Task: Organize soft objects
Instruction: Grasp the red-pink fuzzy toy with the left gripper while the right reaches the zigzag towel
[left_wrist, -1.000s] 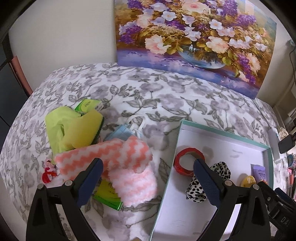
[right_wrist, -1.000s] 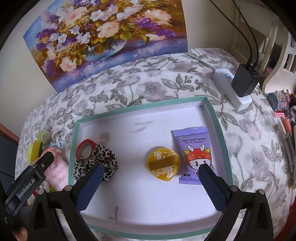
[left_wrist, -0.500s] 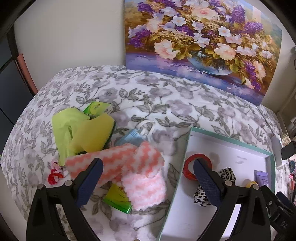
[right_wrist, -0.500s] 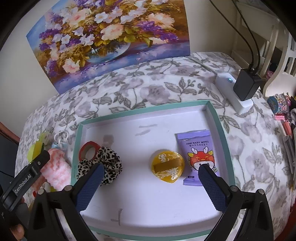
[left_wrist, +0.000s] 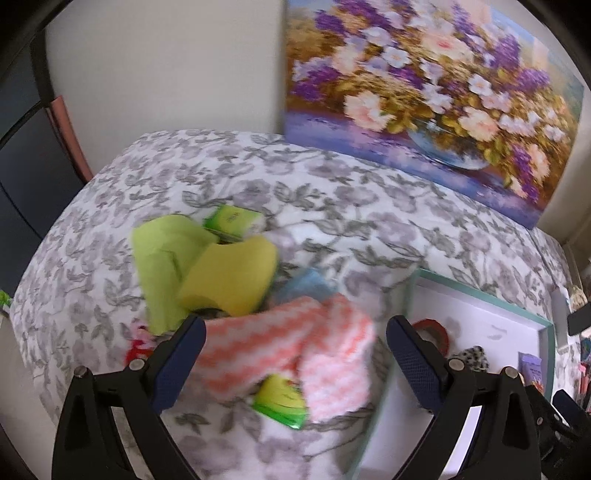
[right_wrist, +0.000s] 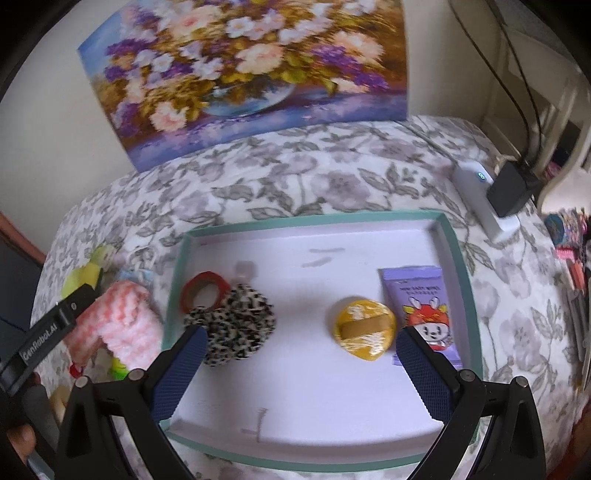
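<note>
My left gripper (left_wrist: 295, 360) is spread wide and empty, hovering over the fluffy pink-and-white zigzag cloth (left_wrist: 295, 343) heaped left of the tray. My right gripper (right_wrist: 301, 363) is equally wide and empty above the shallow teal-rimmed white cardboard tray (right_wrist: 314, 221). Inside lie a plush leopard-print scrunchie (right_wrist: 236, 328), a red ring (right_wrist: 203, 291), a glossy round yellow puff (right_wrist: 364, 328) and a flat purple wipes packet (right_wrist: 421, 306).

Pink-white fuzzy cloth (left_wrist: 295, 350) heaped beside tray (right_wrist: 458, 251); leopard scrunchie (right_wrist: 236, 328) inside.
</note>
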